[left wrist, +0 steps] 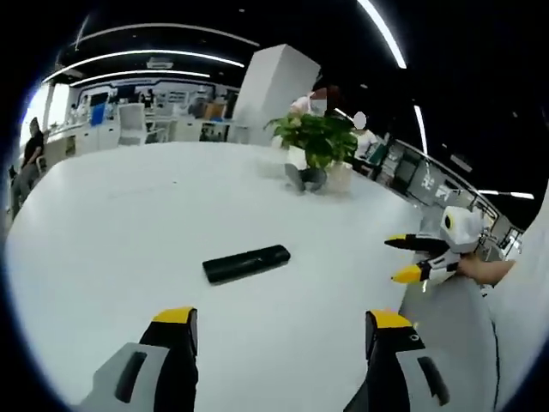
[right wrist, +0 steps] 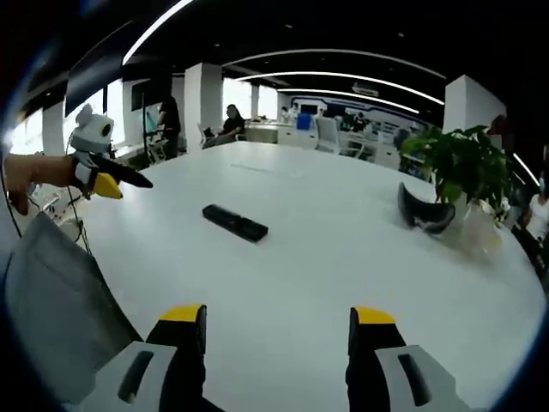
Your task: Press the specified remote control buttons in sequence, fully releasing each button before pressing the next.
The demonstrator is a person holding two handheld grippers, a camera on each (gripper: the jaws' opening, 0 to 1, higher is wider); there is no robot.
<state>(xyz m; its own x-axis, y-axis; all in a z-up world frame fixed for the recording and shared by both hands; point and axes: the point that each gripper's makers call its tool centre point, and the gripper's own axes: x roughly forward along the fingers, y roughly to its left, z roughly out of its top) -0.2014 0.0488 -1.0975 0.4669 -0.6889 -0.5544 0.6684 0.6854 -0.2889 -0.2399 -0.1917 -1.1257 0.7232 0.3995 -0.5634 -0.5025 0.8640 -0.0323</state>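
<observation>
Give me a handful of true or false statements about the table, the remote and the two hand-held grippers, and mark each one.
1. The black remote control lies flat on the white table, with nothing touching it. True.
2. The left hand-held gripper is shut on the remote. False: its jaws stand wide apart, well short of the remote.
3. A potted green plant stands on the table beyond the remote. True.
4. The right hand-held gripper is pressing a button. False: it is open and away from the remote.
5. The remote stands upright against the plant pot. False: it lies flat on open table, apart from the plant.
</observation>
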